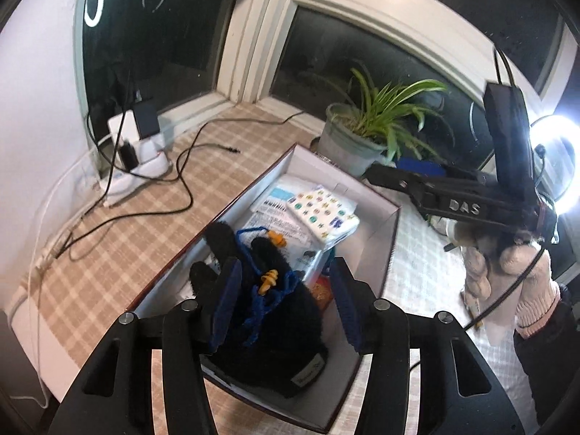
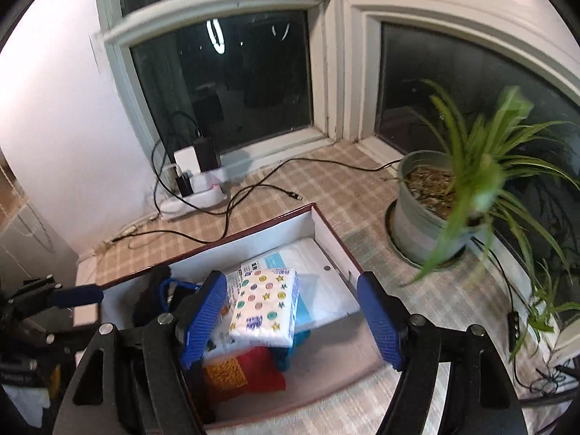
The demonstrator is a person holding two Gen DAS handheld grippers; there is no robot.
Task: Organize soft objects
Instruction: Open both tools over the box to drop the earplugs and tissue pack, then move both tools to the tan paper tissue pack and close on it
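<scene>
An open cardboard box [image 1: 377, 239] stands on the checked tablecloth. Inside lie a black fuzzy glove [image 1: 275, 311] with a blue cord and orange earplugs [image 1: 268, 279] on it, a patterned tissue pack [image 1: 322, 210] and white packets. My left gripper [image 1: 286, 301] is open just above the glove, holding nothing. In the right wrist view my right gripper [image 2: 290, 315] is open and empty above the box [image 2: 337, 250], over the tissue pack [image 2: 264, 301] and a red packet [image 2: 250, 373]. The glove [image 2: 152, 301] shows at the box's left end.
A potted spider plant [image 2: 435, 203] stands right of the box, near the window. A white charging dock [image 1: 137, 159] with black cables [image 1: 188, 188] sits at the back left by the wall. A bright ring light [image 1: 554, 166] is at the right.
</scene>
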